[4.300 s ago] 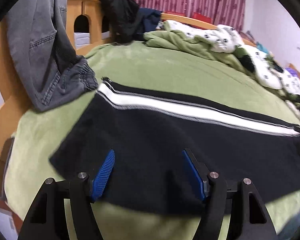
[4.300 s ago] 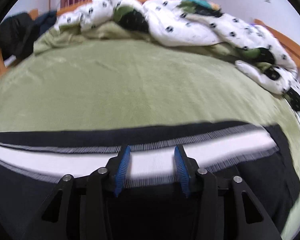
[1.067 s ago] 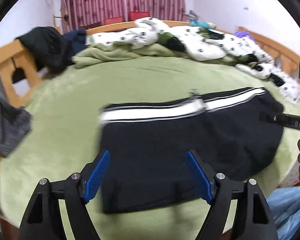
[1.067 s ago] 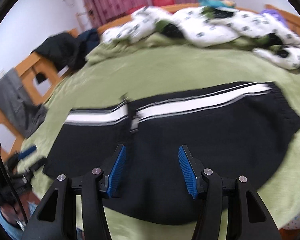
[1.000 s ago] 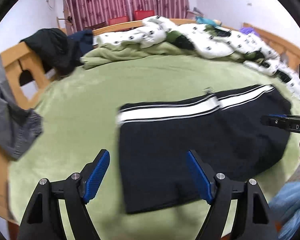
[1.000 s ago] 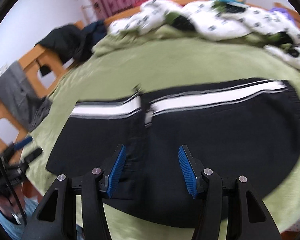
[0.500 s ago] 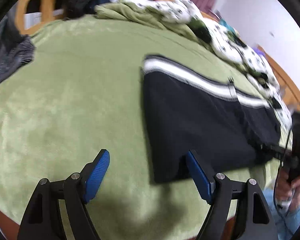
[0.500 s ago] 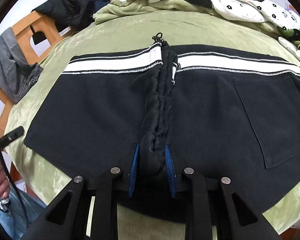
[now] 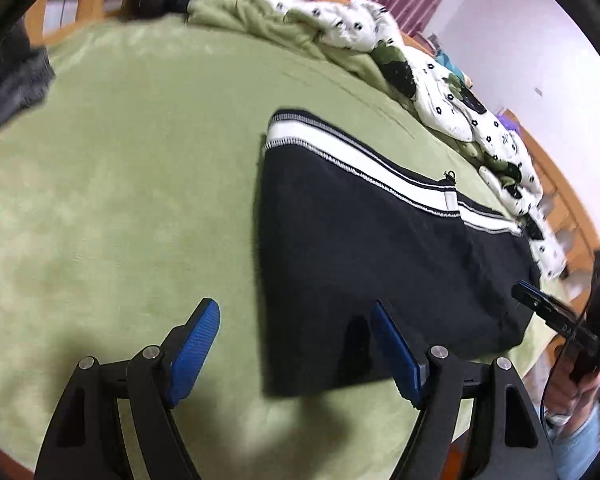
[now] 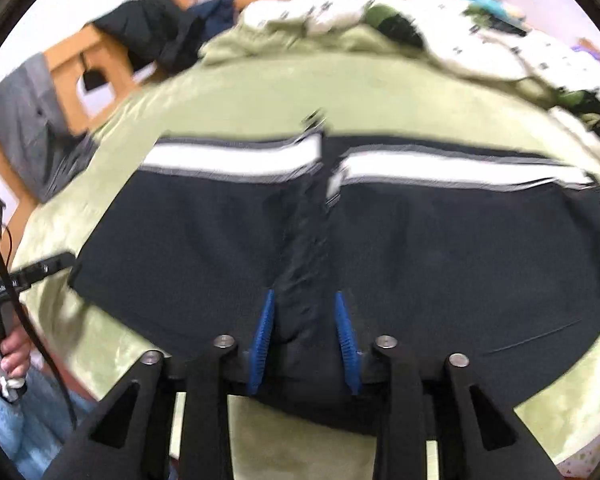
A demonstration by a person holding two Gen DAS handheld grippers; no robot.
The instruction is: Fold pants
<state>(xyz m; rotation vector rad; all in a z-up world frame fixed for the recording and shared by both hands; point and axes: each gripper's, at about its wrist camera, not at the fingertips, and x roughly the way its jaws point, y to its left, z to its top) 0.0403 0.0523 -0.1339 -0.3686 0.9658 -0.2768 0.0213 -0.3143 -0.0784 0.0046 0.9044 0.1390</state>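
Right wrist: right gripper (image 10: 305, 330) jaws opening, ridge of pants (image 10: 440, 248) between the pads | left wrist: left gripper (image 9: 296, 344) jaws wide apart over pants' near-left corner | pants flat on green bed (image 9: 120, 184)

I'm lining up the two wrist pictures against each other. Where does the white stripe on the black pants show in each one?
Left wrist: the white stripe slants down to the right, right of centre.
Right wrist: it runs straight across the middle, blurred, broken at the fold.
Shared landmark: the spotted white quilt beyond the pants.
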